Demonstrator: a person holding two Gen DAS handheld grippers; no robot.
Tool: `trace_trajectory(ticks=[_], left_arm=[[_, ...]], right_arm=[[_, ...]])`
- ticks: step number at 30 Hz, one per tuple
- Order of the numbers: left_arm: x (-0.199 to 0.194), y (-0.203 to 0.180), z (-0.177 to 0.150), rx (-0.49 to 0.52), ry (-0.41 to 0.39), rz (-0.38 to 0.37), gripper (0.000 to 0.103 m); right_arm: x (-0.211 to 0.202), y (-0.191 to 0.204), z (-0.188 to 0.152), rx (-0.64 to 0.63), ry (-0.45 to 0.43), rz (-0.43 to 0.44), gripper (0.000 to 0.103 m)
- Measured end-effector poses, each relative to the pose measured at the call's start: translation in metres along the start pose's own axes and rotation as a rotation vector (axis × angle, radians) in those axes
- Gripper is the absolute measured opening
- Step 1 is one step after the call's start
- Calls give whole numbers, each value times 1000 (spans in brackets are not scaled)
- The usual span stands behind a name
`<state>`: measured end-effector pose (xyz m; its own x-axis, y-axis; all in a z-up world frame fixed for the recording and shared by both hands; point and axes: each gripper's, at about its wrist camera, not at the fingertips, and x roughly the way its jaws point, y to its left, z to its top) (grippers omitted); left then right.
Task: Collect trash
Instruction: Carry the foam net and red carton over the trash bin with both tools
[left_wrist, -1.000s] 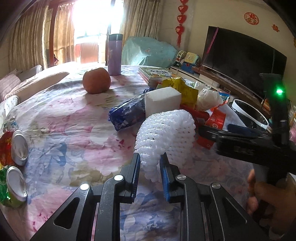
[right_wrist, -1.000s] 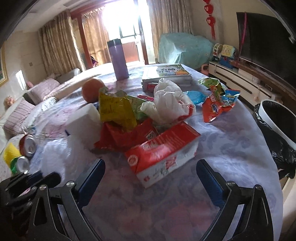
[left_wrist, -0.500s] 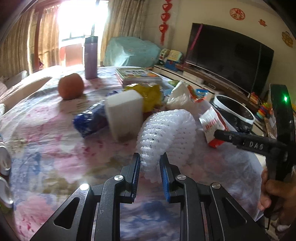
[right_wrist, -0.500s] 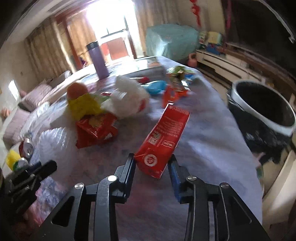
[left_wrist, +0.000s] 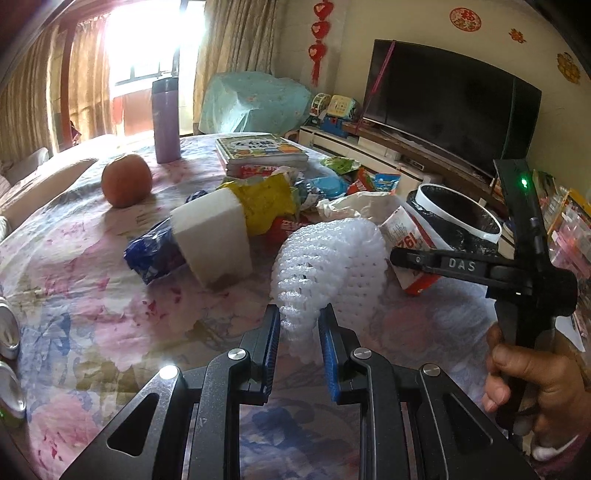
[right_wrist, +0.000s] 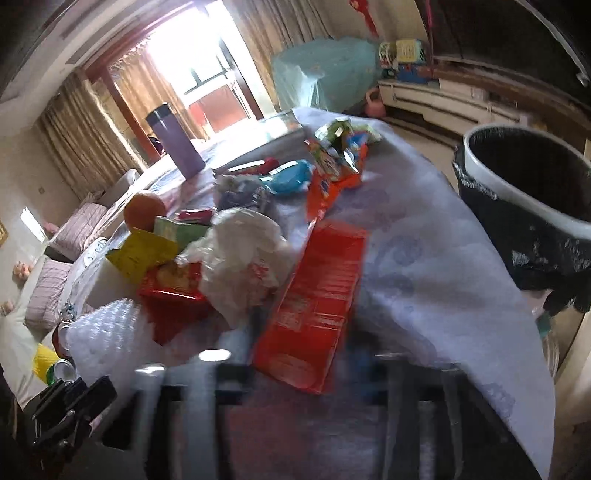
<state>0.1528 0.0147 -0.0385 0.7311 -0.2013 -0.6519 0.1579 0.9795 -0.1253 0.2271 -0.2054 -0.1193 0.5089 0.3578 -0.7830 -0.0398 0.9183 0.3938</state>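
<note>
Trash bin (right_wrist: 524, 192) sits ahead-right of the right gripper (right_wrist: 314, 373), clamped on the red carton (right_wrist: 317, 295), while the left gripper (left_wrist: 298, 334) pinches the foam net (left_wrist: 328, 258)

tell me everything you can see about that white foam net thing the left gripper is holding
The white foam net is a soft mesh fruit sleeve of woven-looking foam strands with small open holes. It curls over into a rounded hump. The left gripper is shut on its lower end, a blue pad on each side, holding it up in front of the camera. Whether it touches the floral tablecloth cannot be told. In the right wrist view it shows only as a blurred white mass.
</note>
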Motion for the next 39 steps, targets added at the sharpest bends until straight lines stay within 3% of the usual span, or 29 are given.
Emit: trace_trajectory(ticks=[12, 20, 39], left_arm=[[21, -68, 29, 105, -1, -136, 21], [43, -99, 48, 169, 8, -189, 20], [120, -164, 105, 268, 46, -199, 20]], right_arm=[[-69, -54, 2, 5, -104, -44, 31], [-95, -90, 12, 39, -152, -84, 31], [-108, -157, 52, 80, -181, -152, 31]])
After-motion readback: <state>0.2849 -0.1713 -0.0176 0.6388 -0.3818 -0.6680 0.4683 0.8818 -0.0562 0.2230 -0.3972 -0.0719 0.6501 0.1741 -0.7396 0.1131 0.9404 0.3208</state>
